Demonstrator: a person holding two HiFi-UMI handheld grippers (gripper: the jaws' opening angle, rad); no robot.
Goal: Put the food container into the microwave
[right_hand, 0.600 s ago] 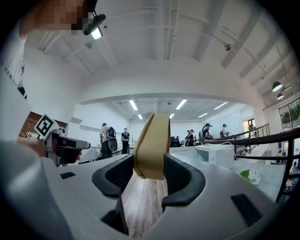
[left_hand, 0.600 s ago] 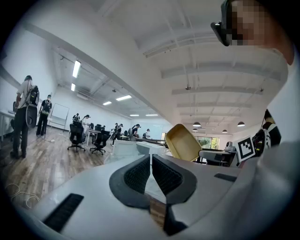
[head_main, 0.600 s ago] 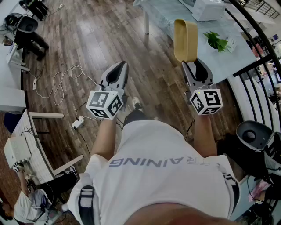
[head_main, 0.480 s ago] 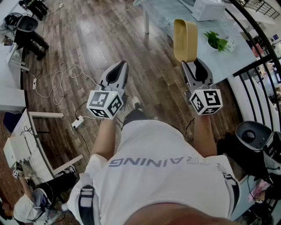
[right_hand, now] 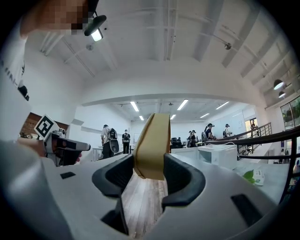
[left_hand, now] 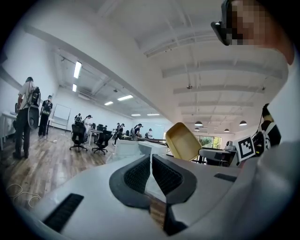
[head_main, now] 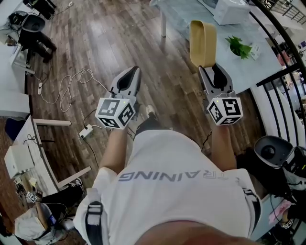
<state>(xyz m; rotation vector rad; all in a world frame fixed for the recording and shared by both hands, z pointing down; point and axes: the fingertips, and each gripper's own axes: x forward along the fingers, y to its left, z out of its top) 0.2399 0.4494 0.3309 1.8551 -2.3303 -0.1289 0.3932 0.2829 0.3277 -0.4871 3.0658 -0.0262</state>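
Note:
My right gripper (head_main: 210, 67) is shut on the rim of a tan food container (head_main: 202, 42), which stands on edge above the jaws. In the right gripper view the food container (right_hand: 153, 145) rises from between the two black pads (right_hand: 183, 180). My left gripper (head_main: 127, 75) is shut with nothing in it, held over the wooden floor; its jaws (left_hand: 151, 176) meet in the left gripper view, where the food container (left_hand: 183, 141) shows to the right. A white microwave (head_main: 231, 10) sits on the pale table (head_main: 191, 14) ahead. In the right gripper view the microwave (right_hand: 219, 156) is right of centre.
A green plant (head_main: 240, 47) lies on the table near the microwave. A black railing (head_main: 282, 72) runs along the right. Cables and a power strip (head_main: 85, 132) lie on the floor at left. Several people and office chairs stand far off in the room.
The view has shifted slightly; both grippers and the held container keep their positions relative to my body.

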